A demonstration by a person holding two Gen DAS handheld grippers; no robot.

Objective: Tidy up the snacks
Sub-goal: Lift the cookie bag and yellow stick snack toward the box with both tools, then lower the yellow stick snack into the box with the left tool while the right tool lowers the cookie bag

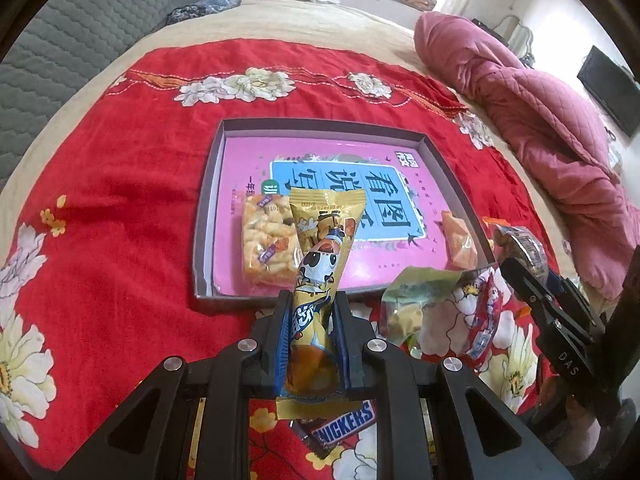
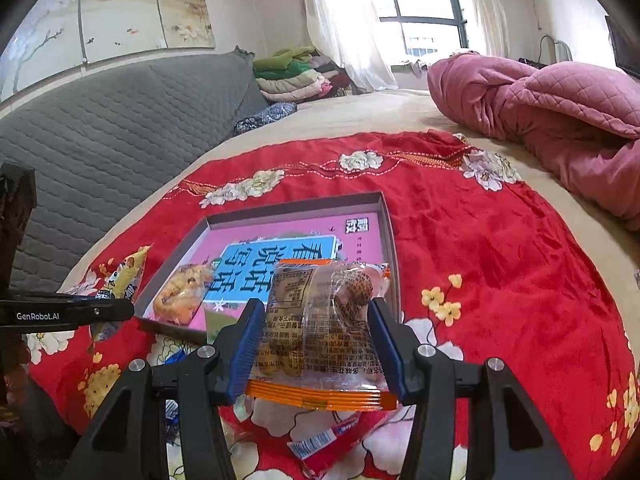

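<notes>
Left gripper (image 1: pixel 313 332) clamped tight on a slim yellow foil snack packet with a cartoon cow print (image 1: pixel 316 264), long axis running straight along the fingers, top seal leaning out past the near edge of the shallow grey cardboard box with a pink printed floor (image 1: pixel 206 216). Box lying dead ahead and below, on the red floral cloth (image 1: pixel 120 160) spread over the bed. Already inside, at the near left corner: a clear packet of golden puffed snacks (image 1: pixel 266 240); by the near right wall, a small orange packet (image 1: pixel 460 244).

Right gripper (image 2: pixel 316 340) gripping a clear plastic packet with orange sealed ends and brown nuts inside (image 2: pixel 320 320), jaws standing moderately apart because the packet is held across its width, long axis again pointing forward. Near right corner of the box directly beyond that packet; free pink floor mostly toward the far side and far right.

Both hands about equally near the box, each tilted downward toward it, left more steeply. Probably the carrying-in step: a short push forward and down, then release. Left packet likely to land beside the puffed snacks, so worth steering toward the middle to avoid piling.

Loose on the cloth before the near edge: a crumpled gold wrapper (image 1: pixel 416 300), a red-and-white packet (image 1: pixel 486 320), a brown Snickers bar (image 1: pixel 344 424) under the left gripper.
</notes>
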